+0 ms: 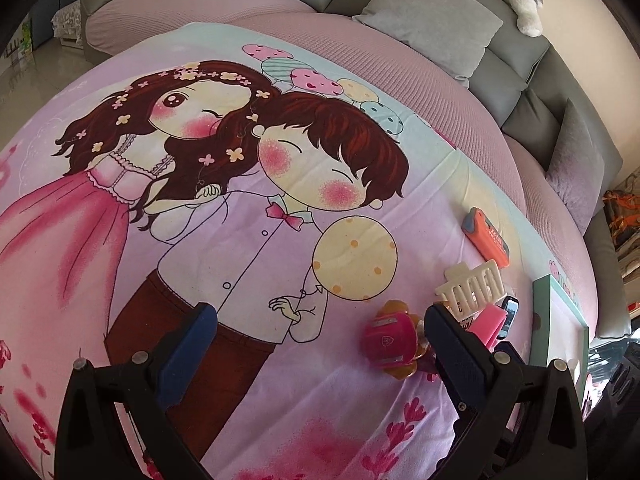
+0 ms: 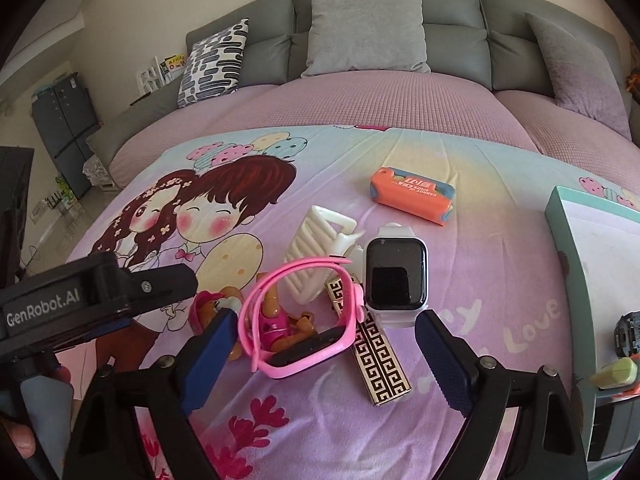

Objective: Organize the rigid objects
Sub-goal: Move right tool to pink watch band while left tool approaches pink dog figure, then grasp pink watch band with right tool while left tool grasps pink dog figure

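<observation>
Several small objects lie in a cluster on the cartoon-print bedsheet. They are a pink-strap watch, a white smartwatch, a gold-and-black patterned bar, a white hair claw, a pink toy dog and an orange case. My right gripper hovers open over the pink watch and the bar, its pads touching neither. My left gripper is open too. The toy dog lies just inside its right finger, and the hair claw and orange case lie beyond.
A teal-rimmed box stands at the right edge of the sheet, with a dark item and a yellow-green one near it. Grey sofa cushions line the back. The left gripper's housing fills the near left.
</observation>
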Available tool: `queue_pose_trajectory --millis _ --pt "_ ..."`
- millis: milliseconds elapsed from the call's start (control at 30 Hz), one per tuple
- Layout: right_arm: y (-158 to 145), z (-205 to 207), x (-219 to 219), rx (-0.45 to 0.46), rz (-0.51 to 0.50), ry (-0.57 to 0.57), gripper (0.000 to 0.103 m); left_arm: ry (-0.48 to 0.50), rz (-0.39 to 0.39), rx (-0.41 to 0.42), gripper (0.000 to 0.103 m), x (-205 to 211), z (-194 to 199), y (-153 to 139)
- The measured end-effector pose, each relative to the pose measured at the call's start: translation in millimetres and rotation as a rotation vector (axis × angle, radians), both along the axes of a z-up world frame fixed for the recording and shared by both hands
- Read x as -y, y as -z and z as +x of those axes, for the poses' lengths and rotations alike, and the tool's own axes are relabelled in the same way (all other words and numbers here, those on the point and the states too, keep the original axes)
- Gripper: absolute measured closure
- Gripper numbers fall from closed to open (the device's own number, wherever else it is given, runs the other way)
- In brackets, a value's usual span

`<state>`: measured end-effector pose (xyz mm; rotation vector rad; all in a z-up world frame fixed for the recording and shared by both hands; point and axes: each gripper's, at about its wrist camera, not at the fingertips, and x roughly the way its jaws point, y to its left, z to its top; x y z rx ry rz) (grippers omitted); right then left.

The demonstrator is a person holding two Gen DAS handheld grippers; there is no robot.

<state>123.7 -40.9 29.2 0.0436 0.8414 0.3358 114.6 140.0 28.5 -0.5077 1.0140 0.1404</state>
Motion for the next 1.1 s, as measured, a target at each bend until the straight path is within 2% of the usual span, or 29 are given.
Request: queue_pose_trajectory --millis 67,300,367,433,967,1100 --pt "-1.1 -0.5 0.2 0.009 0.001 0.006 0.017 0.011 -0.002 -0.002 0.000 2.2 1.1 0.9" --pt "-4.7 -2.0 2.7 0.012 0.025 -0.001 0.024 0.040 -0.014 -0.015 0.000 10.2 6.5 4.4" --pt "-5.2 -3.1 2.4 0.011 0.023 -0.010 0.037 0.057 -0.017 -0.018 0.000 14.0 9.3 4.9" --pt "-3.3 -3.0 1.4 0.002 0.004 -0.008 0.045 0.078 -0.026 -0.019 0.000 19.1 11.3 5.7" --pt "-10.3 -5.6 32.9 -0.024 -0.012 0.058 0.045 0.171 -0.027 -0.009 0.001 47.8 18.0 10.1" --pt "-13.0 -5.9 44.7 -0.029 -0.006 0.092 0.045 0.203 -0.026 -0.010 0.008 56.5 20.8 11.0"
